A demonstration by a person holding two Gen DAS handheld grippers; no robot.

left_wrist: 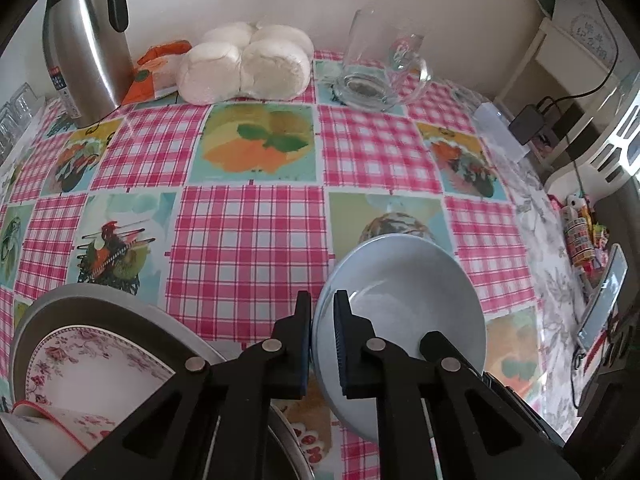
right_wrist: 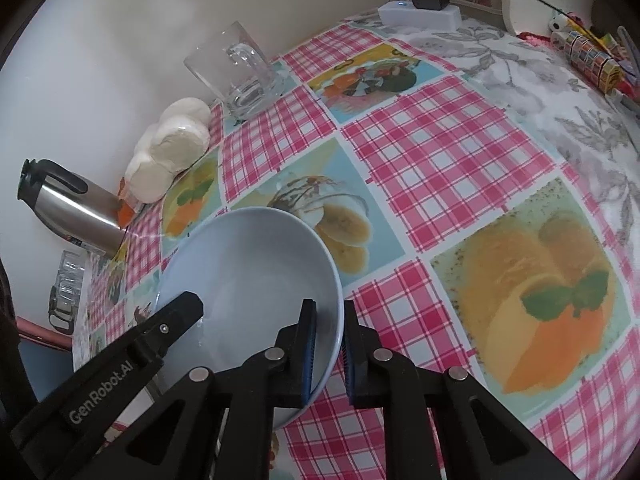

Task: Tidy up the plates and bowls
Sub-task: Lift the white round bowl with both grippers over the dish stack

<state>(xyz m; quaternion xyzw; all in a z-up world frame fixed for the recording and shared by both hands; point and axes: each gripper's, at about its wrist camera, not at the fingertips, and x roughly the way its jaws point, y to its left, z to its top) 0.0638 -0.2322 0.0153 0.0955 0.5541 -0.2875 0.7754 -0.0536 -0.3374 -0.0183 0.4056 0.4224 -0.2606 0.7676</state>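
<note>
Left gripper (left_wrist: 322, 316): clamped on the near-left rim of the pale blue bowl (left_wrist: 404, 292).
Right gripper (right_wrist: 329, 326): pinching the same bowl's right rim.
Bowl: on the checked tablecloth (left_wrist: 248, 232).
Beside, left: floral plate (left_wrist: 92, 364) in a grey tray (left_wrist: 120, 300).
Far edge: kettle (left_wrist: 86, 52), wrapped buns (left_wrist: 244, 68), glass mug (left_wrist: 376, 68).

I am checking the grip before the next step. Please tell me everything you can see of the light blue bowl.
The light blue bowl is round, plain and glossy, like glazed ceramic, and looks empty. It is tilted above the checked tablecloth. The left tool is shut on one side of its rim, and the right tool is shut on the opposite side. Nothing else visibly touches it.
</note>
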